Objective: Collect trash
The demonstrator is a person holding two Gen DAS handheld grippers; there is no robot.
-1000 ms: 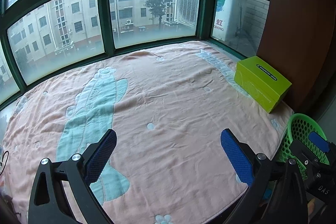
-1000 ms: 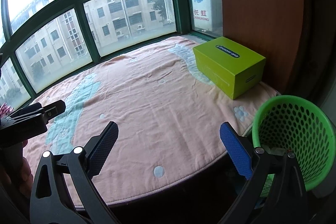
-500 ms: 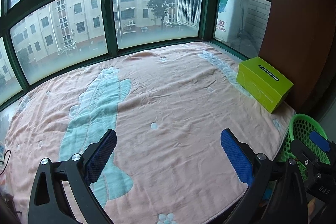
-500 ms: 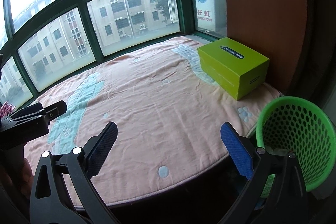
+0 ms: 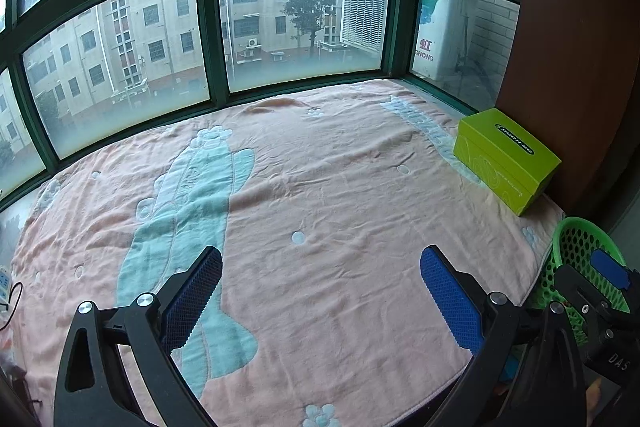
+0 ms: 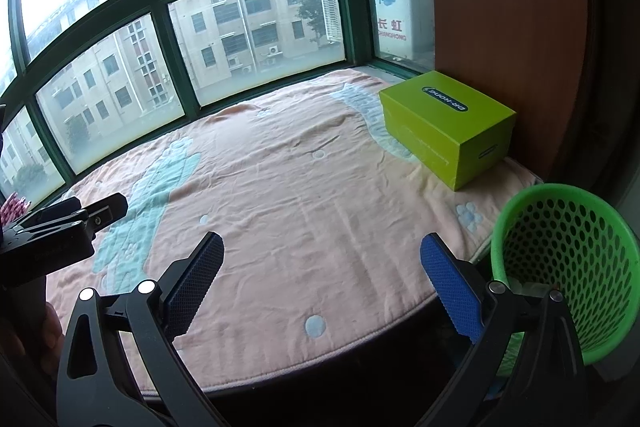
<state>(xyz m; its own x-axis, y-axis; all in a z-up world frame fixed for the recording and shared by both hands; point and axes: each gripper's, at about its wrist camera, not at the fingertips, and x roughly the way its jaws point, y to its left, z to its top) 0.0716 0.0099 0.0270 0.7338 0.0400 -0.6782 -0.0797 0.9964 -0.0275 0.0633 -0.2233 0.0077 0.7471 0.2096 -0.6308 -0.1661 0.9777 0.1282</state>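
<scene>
Above blanket [image 5: 340, 195], both tools slightly farther back.

Pink blanket [image 5: 340, 195] w/ pale-blue cactus print, lime-green box [image 6: 444, 123], green perforated basket [image 6: 568, 247], blue tool pads [image 5: 448, 297]

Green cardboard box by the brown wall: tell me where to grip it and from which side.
Take the green cardboard box across its two long sides, coming down from above with the right hand-held gripper, which is open. The box lies flat on the pink blanket, with the brown wall close behind it, so the top looks the freest approach. Whether the jaws span it is unclear.
</scene>
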